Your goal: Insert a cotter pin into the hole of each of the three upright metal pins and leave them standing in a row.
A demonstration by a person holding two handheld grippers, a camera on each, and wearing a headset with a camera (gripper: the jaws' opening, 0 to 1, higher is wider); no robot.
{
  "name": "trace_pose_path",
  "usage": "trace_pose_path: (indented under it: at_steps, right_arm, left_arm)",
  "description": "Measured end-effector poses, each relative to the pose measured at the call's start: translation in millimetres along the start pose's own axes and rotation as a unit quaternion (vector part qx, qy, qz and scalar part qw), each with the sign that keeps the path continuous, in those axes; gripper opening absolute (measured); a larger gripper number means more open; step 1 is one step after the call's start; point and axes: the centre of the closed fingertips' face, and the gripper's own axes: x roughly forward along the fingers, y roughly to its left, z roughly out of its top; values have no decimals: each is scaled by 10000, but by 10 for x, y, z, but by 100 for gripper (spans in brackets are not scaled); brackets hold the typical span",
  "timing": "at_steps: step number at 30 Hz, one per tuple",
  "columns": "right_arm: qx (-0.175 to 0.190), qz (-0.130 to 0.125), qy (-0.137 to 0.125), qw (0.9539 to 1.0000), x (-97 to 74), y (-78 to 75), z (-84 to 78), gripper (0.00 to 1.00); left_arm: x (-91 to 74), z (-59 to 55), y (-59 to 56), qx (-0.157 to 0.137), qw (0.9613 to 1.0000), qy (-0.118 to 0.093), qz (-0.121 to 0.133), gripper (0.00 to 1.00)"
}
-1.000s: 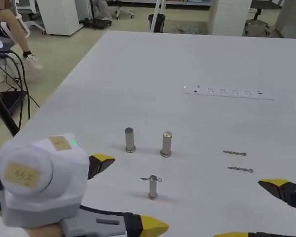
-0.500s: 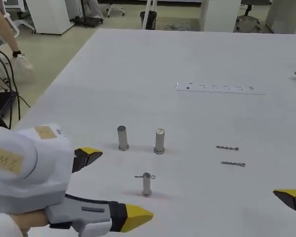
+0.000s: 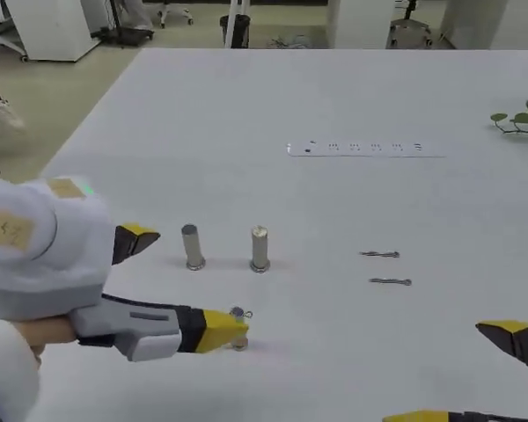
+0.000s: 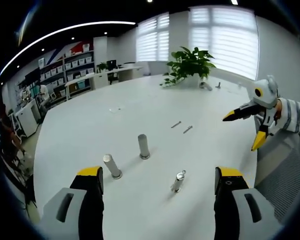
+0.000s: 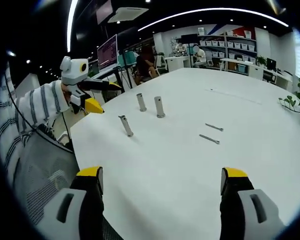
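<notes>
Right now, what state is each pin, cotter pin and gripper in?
Near grey metal pin: upright, cotter pin inserted.
Two far grey metal pins: upright, no cotter pins.
Two loose cotter pins: flat on the white table.
Left yellow-tipped gripper: open, near pin between jaws.
Right yellow-tipped gripper: open, empty.

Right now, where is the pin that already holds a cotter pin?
Head view, lower left: the fitted pin stands nearer the person than the two bare pins, at a jaw tip of the left gripper.

Bright, even ceiling light; faint soft shadows on table (image 3: 352,202); window (image 4: 225,35) glare far beyond left fingers (image 4: 90,175). Fisheye edges strongly bent.
</notes>
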Motion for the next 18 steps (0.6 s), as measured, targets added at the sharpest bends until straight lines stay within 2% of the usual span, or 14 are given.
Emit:
trace_pose_path:
  at_steps: [8, 12, 18]
  right_arm:
    - [28, -99, 16, 9999, -38, -56, -15, 96]
    - [58, -115, -3, 9999, -42, -57, -21, 96]
    - [81, -143, 0, 9999, -42, -64, -31, 95]
  left_arm:
    - [118, 110, 225, -11, 9999, -66, 131, 88]
    - [170, 107, 300, -69, 9998, -74, 193, 84]
    - [260, 49, 349, -65, 9998, 9, 181, 80]
